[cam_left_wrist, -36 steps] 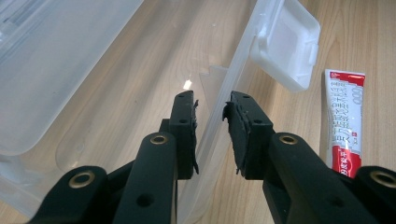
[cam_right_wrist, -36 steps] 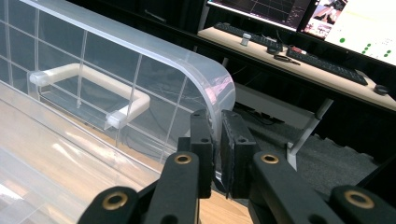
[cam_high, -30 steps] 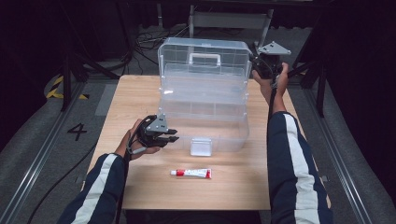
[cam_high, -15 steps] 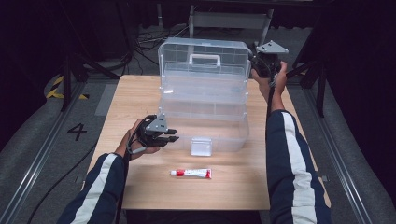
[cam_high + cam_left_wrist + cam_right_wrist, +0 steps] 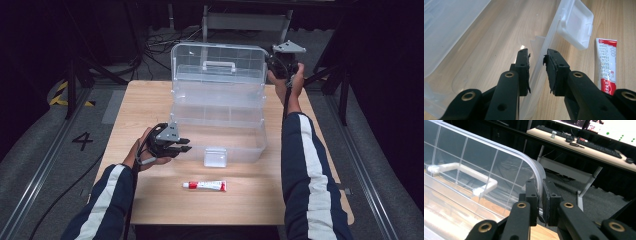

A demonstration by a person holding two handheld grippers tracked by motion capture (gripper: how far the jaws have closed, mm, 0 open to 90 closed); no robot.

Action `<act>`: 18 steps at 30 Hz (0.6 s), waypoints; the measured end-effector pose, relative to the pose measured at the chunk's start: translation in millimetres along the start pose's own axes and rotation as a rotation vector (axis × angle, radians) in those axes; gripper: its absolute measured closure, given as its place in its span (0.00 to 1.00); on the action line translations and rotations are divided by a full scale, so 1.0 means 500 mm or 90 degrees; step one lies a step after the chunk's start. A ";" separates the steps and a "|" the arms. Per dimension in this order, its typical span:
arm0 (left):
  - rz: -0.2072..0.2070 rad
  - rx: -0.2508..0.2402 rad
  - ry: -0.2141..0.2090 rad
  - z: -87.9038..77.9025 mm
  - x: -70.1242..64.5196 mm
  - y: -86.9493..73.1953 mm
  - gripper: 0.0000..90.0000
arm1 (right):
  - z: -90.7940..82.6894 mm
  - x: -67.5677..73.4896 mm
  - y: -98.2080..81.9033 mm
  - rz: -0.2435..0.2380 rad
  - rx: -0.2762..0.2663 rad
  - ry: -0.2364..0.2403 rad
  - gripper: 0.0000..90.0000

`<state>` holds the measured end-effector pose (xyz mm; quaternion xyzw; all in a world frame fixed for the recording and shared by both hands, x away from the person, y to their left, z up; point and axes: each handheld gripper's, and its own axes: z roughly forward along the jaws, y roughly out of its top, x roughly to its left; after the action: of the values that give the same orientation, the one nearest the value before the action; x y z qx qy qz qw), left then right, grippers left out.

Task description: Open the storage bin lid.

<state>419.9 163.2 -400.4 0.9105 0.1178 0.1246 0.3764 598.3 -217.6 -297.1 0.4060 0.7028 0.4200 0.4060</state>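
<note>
The right gripper is clamped on the rim of the open lid of the clear plastic box; in the right gripper view its two jaws stand almost together with the thin curved edge of the lid between the pads. The left gripper has its jaws a little apart, one on each side of the thin front wall of the box near its left end; whether the pads press on the wall I cannot tell. There is one box, and it stands in the middle of the table, reaching toward the far edge, with the lid raised upright at the back and one white handle on the lid. One white latch hangs at the front of the box. One red and white tube lies flat near the near edge of the table, just in front of the latch and apart from the box. The right arm is stretched far forward along the right edge of the table, with the hand raised at the top right corner of the lid. The left hand rests low on the table near its left edge, with the gripper pointing to the right at the box.
</note>
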 end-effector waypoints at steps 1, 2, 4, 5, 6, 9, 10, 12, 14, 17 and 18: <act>0.001 0.001 0.000 0.000 0.000 0.000 0.81 | 0.005 0.000 0.001 -0.007 0.005 -0.001 0.94; 0.000 0.002 -0.002 0.000 0.001 0.000 0.81 | 0.008 0.000 0.002 -0.007 0.009 -0.002 0.94; -0.001 0.001 0.002 0.000 0.000 0.001 0.81 | 0.013 -0.002 0.001 -0.006 0.011 -0.003 0.94; -0.003 0.003 0.004 0.000 -0.002 0.001 0.81 | 0.016 -0.003 0.001 -0.002 0.013 -0.003 0.94; -0.002 0.003 0.008 0.001 -0.003 0.002 0.81 | 0.017 -0.003 0.001 0.000 0.013 -0.003 0.93; -0.002 0.004 0.009 0.001 -0.004 0.002 0.81 | 0.019 -0.002 0.002 -0.011 0.019 -0.004 0.93; -0.002 0.004 0.009 0.001 -0.004 0.002 0.81 | 0.020 -0.003 0.002 -0.013 0.020 -0.003 0.93; -0.005 0.003 0.008 0.001 -0.003 0.001 0.81 | 0.022 -0.005 0.001 -0.010 0.017 0.000 0.93; -0.005 0.004 0.007 0.001 -0.004 0.002 0.81 | 0.024 -0.007 0.000 -0.010 0.019 0.002 0.93; -0.004 0.005 0.006 0.001 -0.003 0.002 0.81 | 0.028 -0.008 0.001 -0.007 0.022 0.004 0.93; -0.005 0.005 0.006 0.001 -0.003 0.002 0.81 | 0.030 -0.008 0.001 -0.008 0.025 0.003 0.93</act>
<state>418.6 161.7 -400.4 0.9108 0.1237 0.1272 0.3727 613.6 -217.2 -300.4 0.4084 0.7142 0.4046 0.3992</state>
